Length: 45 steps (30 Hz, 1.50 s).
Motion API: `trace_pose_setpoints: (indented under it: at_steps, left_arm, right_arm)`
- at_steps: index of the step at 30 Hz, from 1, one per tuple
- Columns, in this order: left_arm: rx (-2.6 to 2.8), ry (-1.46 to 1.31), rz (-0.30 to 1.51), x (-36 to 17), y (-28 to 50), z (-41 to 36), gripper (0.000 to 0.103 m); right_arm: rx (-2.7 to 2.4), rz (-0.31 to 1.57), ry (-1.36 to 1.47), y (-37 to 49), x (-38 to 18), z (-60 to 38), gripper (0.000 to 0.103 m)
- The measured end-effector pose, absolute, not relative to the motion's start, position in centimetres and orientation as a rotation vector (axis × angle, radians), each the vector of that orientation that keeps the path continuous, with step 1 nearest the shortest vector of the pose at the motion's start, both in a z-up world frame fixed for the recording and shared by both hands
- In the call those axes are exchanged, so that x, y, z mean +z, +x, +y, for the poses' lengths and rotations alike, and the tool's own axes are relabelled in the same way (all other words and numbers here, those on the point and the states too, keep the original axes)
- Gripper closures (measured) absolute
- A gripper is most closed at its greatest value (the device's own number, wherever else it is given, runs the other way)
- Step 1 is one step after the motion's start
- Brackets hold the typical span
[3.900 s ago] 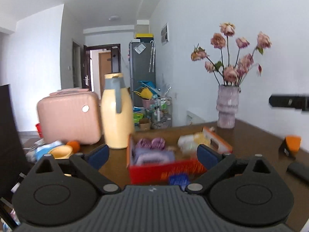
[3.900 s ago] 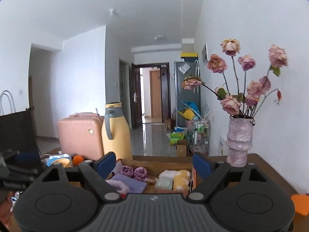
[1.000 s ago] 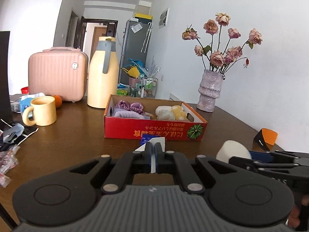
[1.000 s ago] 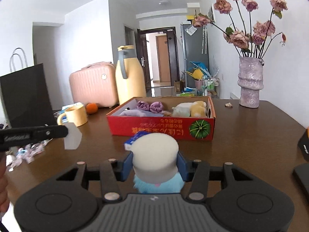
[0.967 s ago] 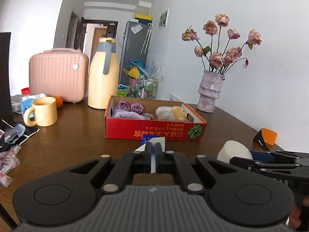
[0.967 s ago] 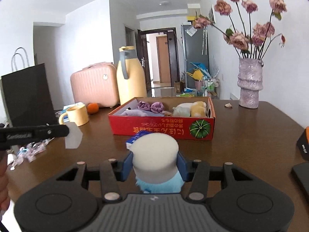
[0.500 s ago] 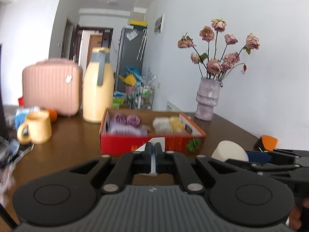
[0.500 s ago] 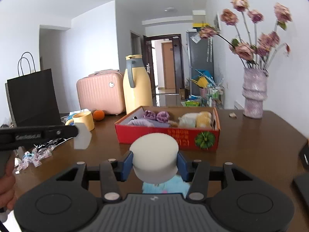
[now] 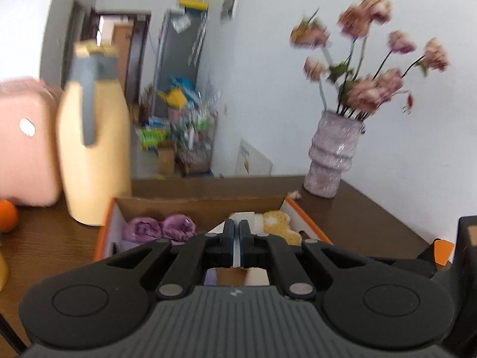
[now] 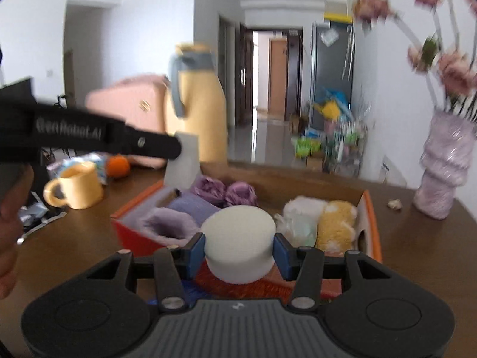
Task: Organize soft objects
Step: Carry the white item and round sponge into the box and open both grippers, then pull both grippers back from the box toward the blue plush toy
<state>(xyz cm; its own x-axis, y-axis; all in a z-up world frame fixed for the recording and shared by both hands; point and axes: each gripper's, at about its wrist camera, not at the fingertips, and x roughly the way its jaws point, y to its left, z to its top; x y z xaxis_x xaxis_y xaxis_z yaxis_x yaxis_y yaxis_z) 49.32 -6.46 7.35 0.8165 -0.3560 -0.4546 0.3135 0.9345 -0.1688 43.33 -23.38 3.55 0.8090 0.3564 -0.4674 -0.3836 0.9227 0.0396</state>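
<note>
With jaws clamped on a white sponge (image 10: 238, 238), right gripper (image 10: 238, 252) hovers over the box (image 10: 372, 217) to drop it; left gripper (image 9: 237, 243) pinches a white wedge (image 10: 183, 164) beside the box.

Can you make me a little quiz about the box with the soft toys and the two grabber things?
1. True or false: the right gripper is shut on the white sponge.
2. What does the left gripper pinch between its fingers? A) an orange B) a thin white sheet C) a mug
3. Fill in: the yellow plush lies inside the ____ box.

Key: 1 true; 2 B; 3 red.
</note>
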Motion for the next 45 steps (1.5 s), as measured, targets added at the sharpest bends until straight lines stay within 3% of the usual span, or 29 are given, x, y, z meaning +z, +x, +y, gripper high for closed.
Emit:
trace_pose_setpoints:
  at_steps: [5, 10, 13, 15, 18, 22, 24, 31, 35, 45]
  left_arm:
    - [-0.343, -0.088, 0.635, 4.1, 55.9, -8.2, 0.099]
    - [-0.338, -0.051, 0.709, 1.5, 58.9, -9.2, 0.096]
    - [-0.317, -0.069, 0.716, 1.1, 59.0, -8.6, 0.084]
    - [-0.305, -0.074, 0.705, 1.6, 58.5, -8.1, 0.069]
    - [-0.288, -0.071, 0.687, 3.0, 57.3, -7.3, 0.069]
    - [-0.269, -0.04, 0.631, 6.2, 53.9, -6.0, 0.064]
    - [-0.252, -0.016, 0.592, 7.8, 51.3, -5.2, 0.049]
    - [-0.12, 0.098, 0.455, 9.9, 40.1, -2.5, 0.033]
    - [-0.102, 0.063, 0.359, 10.3, 32.5, -0.7, 0.017]
    - [-0.112, 0.104, 0.314, 7.7, 20.5, -0.5, 0.014]
  right_arm:
    - [0.41, 0.578, -0.063, 49.1, 0.9, -22.4, 0.054]
    - [0.422, 0.634, -0.061, 52.0, -0.9, -21.4, 0.045]
    - [0.41, 0.645, -0.079, 52.6, -1.3, -21.1, 0.033]
    - [0.418, 0.634, -0.072, 52.1, -1.2, -21.2, 0.032]
    - [0.422, 0.606, -0.07, 51.1, 0.1, -21.9, 0.032]
    - [0.376, 0.55, -0.062, 49.5, 3.3, -23.7, 0.032]
    - [0.347, 0.521, -0.06, 48.1, 5.2, -24.8, 0.032]
    - [0.271, 0.427, -0.051, 41.0, 10.2, -29.2, 0.029]
    - [0.25, 0.374, -0.048, 35.3, 11.4, -30.7, 0.027]
    - [0.274, 0.295, 0.025, 22.2, 9.5, -31.1, 0.022]
